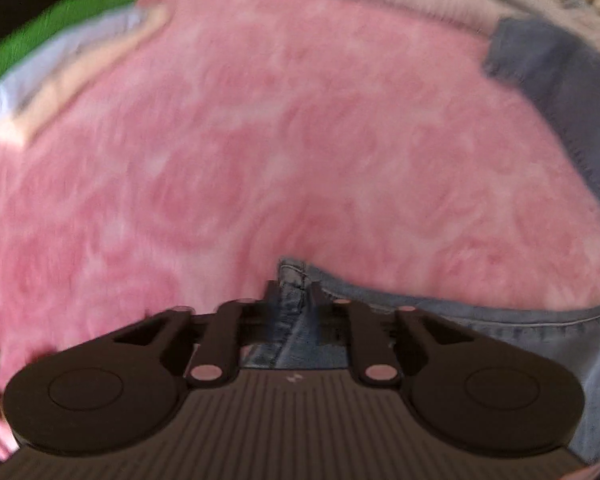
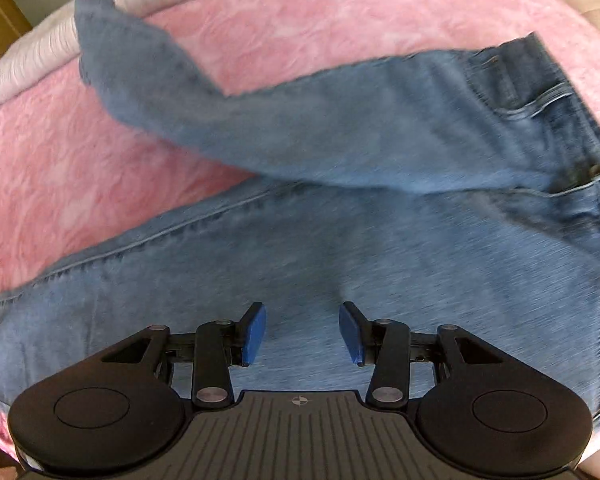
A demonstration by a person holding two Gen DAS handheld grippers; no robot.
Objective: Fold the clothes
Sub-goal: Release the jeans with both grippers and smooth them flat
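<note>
Over the pink blanket (image 1: 260,120), left gripper (image 1: 294,300) apparently pinches jeans (image 2: 380,240); right gripper (image 2: 302,330) hovers spread.

Colours: blue denim on pink.
Jeans (image 2: 340,240) showing faded mid-blue with lighter stitching; blanket (image 1: 260,120) showing mottled pink with paler blotches. Right hand-held gripper (image 2: 302,334) wearing blue pads on black body. Stack far left showing green (image 1: 52,28), pale lavender (image 1: 60,56) and peach (image 1: 72,84) layers.
</note>
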